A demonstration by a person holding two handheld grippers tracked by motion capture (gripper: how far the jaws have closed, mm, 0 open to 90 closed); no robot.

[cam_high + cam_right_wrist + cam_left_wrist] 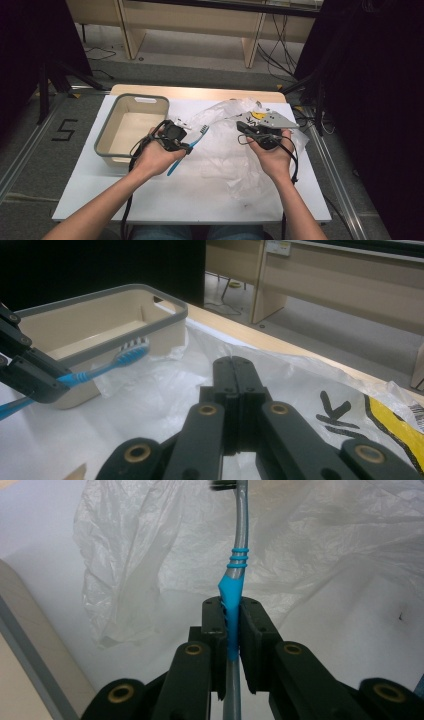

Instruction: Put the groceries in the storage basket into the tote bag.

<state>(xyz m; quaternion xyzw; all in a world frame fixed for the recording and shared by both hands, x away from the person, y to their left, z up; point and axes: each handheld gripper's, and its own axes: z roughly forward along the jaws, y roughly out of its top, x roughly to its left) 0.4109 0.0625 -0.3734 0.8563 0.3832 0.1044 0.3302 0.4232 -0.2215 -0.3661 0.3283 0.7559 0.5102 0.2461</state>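
Pinching a slim blue toothbrush (232, 592) (ribbed grip), left gripper (231, 625); right gripper (235, 377) pressed together above crinkled plastic bag (165, 390).

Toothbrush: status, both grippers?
Left gripper shut on toothbrush, head toward plastic bag. Right gripper shut, whether pinching the bag unclear. Bin left of the brush, nothing blocking.

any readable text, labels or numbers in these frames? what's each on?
"5": black mark on the floor left of the table.
Plastic bag: black strokes beside a yellow patch, not legible as a word.
Barcode label at the bag's edge: too small to read.
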